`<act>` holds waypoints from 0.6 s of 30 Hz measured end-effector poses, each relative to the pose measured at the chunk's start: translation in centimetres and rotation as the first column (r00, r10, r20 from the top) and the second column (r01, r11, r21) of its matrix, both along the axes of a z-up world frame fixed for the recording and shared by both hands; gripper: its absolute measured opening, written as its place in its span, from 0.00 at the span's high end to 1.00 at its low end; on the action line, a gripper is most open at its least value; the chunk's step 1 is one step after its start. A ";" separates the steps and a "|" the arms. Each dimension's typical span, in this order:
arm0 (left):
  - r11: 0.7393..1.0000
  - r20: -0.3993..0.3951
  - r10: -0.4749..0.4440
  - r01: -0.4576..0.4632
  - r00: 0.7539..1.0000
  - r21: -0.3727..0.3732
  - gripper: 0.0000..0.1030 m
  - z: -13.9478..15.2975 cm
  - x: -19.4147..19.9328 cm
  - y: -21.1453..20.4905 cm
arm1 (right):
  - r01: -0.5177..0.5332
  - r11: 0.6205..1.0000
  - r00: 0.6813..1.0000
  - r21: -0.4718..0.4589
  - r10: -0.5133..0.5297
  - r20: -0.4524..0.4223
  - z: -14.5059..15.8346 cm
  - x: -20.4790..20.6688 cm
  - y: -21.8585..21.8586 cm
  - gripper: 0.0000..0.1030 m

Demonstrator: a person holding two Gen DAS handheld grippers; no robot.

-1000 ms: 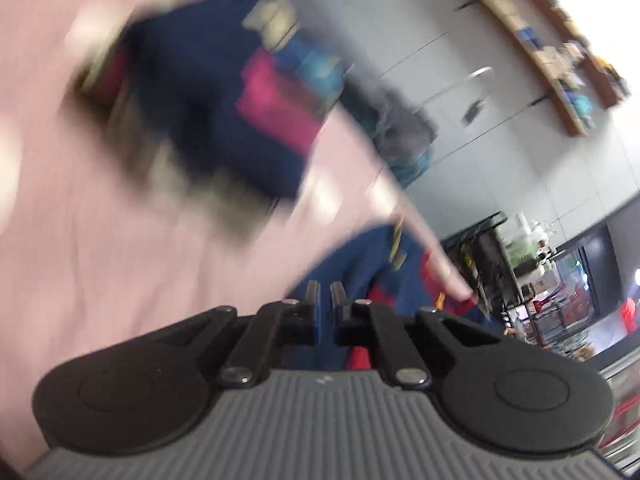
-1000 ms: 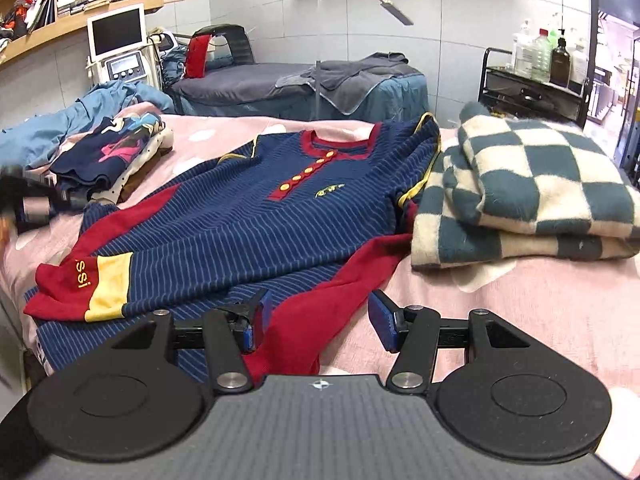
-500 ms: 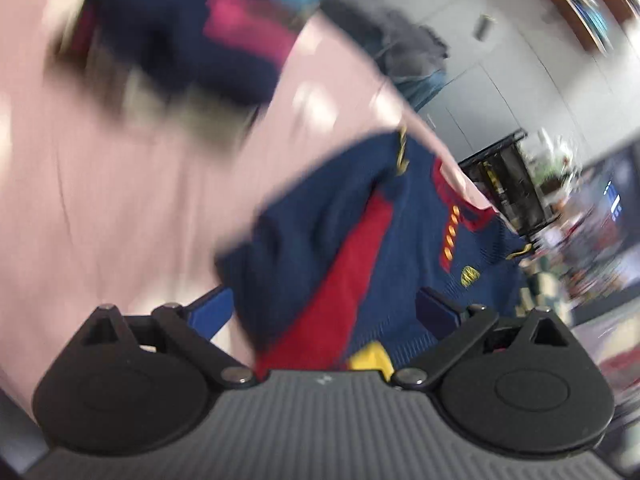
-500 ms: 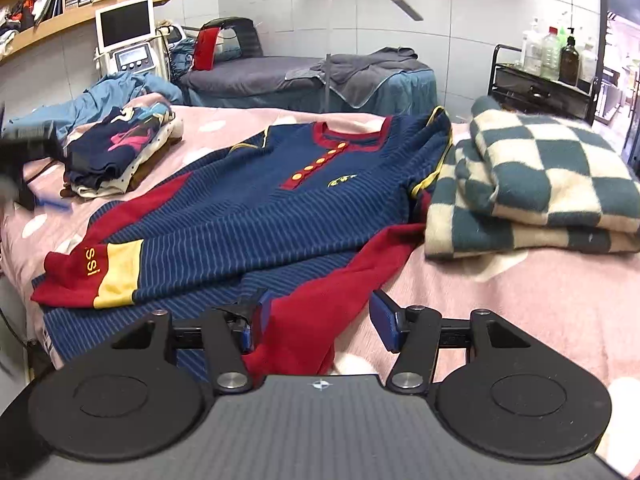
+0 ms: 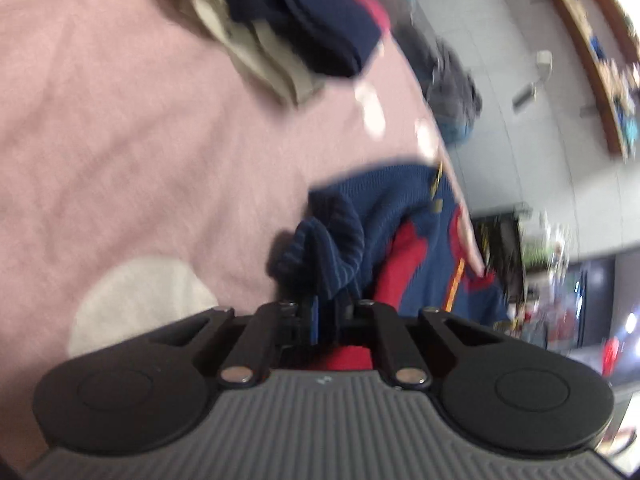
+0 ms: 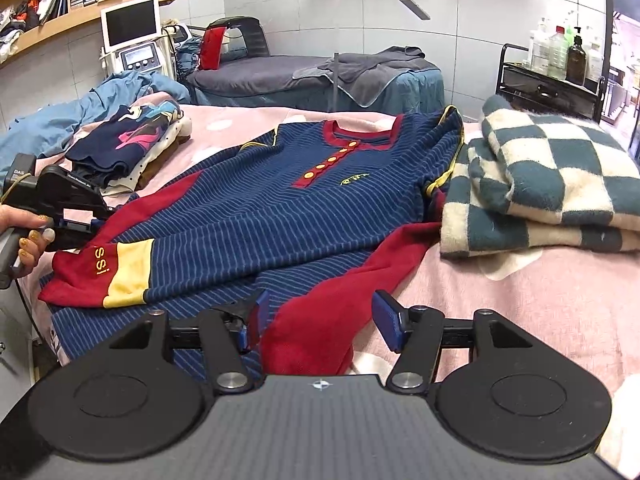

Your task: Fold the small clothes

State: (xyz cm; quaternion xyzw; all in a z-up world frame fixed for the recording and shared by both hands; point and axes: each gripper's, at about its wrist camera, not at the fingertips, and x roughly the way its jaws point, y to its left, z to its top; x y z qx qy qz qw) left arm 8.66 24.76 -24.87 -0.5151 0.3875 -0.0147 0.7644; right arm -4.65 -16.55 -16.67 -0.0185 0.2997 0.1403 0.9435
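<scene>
A navy striped sweater (image 6: 280, 208) with red sleeves and a red buttoned collar lies spread on the pink bed (image 6: 520, 304). My right gripper (image 6: 320, 320) is open at its near hem, with the red sleeve (image 6: 320, 320) lying between the fingers. My left gripper (image 5: 328, 316) is shut on a bunched navy fold of the sweater (image 5: 328, 248) at its left edge. In the right wrist view the left gripper (image 6: 76, 224) sits at the sweater's left side by the red and yellow cuff (image 6: 100, 272).
A stack of folded clothes (image 6: 128, 148) lies on the bed's far left, also in the left wrist view (image 5: 304, 28). A folded green and cream checked blanket (image 6: 548, 184) lies right of the sweater. A second bed, a lamp and a bottle cart stand behind.
My left gripper was open over the sweater's edge half a second ago and has closed on the navy fold. My right gripper has stayed open and crept slightly forward.
</scene>
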 end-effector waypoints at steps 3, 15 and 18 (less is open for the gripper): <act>0.982 0.070 0.030 -0.042 0.997 0.185 0.95 4.0 1.0 1.8 | 0.000 1.000 1.000 -0.010 0.000 0.015 0.4 -0.2 -0.2 0.07; 0.625 0.149 -0.491 0.228 0.858 0.747 0.91 21.2 4.6 -10.7 | -0.010 1.000 0.999 0.017 0.009 0.035 1.1 0.0 0.1 0.07; 0.524 0.005 -0.637 0.427 0.771 0.737 0.57 16.1 2.4 -18.5 | -0.009 1.000 0.999 0.009 0.009 0.031 1.1 0.0 0.2 0.07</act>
